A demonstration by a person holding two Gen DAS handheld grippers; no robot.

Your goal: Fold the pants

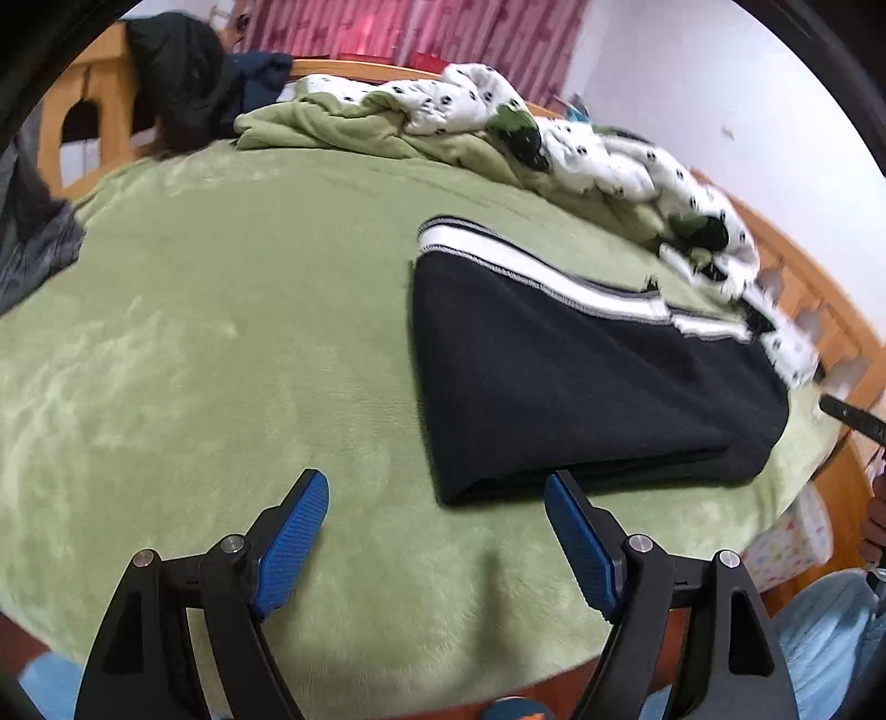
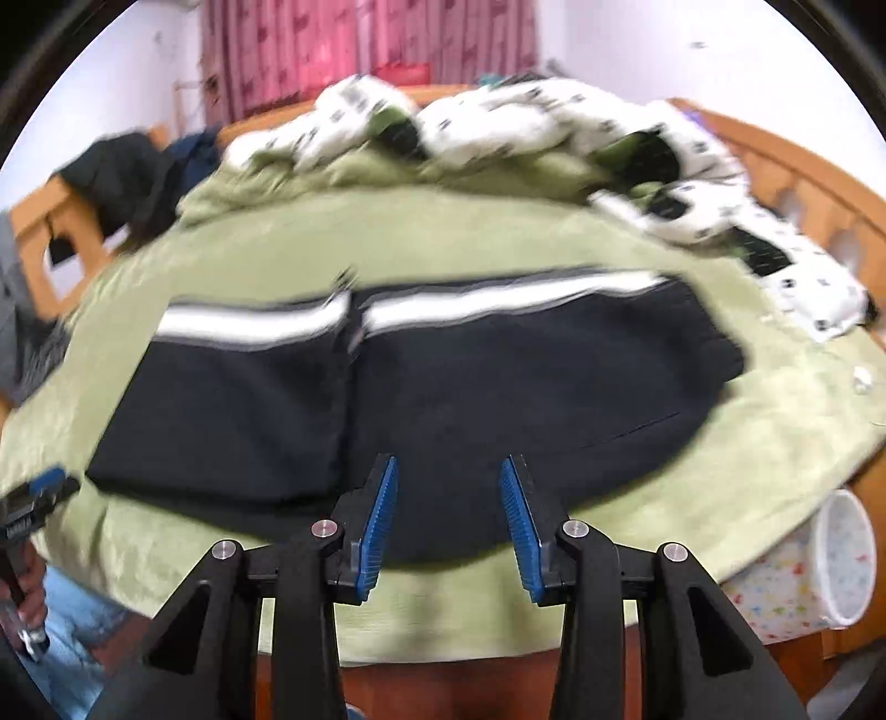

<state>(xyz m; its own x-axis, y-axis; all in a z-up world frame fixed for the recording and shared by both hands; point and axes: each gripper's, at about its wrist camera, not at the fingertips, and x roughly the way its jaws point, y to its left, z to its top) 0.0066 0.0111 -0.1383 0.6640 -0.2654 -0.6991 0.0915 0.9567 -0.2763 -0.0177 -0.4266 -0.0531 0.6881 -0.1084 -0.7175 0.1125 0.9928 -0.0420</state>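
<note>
Black pants [image 1: 587, 382] with a white side stripe lie folded flat on the green bedspread [image 1: 221, 332]. They also show in the right wrist view [image 2: 421, 387], blurred, with a fold seam near the middle. My left gripper [image 1: 434, 487] is open and empty, above the blanket just left of the pants' near corner. My right gripper [image 2: 448, 471] is open and empty, over the pants' near edge. The left gripper shows at the left edge of the right wrist view [image 2: 39, 493]. The right gripper's tip shows at the right edge of the left wrist view [image 1: 853, 415].
A rumpled white spotted quilt [image 1: 554, 133] lies along the far side of the bed. Dark clothes [image 1: 177, 72] hang on the wooden bed frame [image 1: 94, 105]. A patterned white bin [image 2: 819, 570] stands by the bed's right corner. Pink curtains [image 2: 343, 50] hang behind.
</note>
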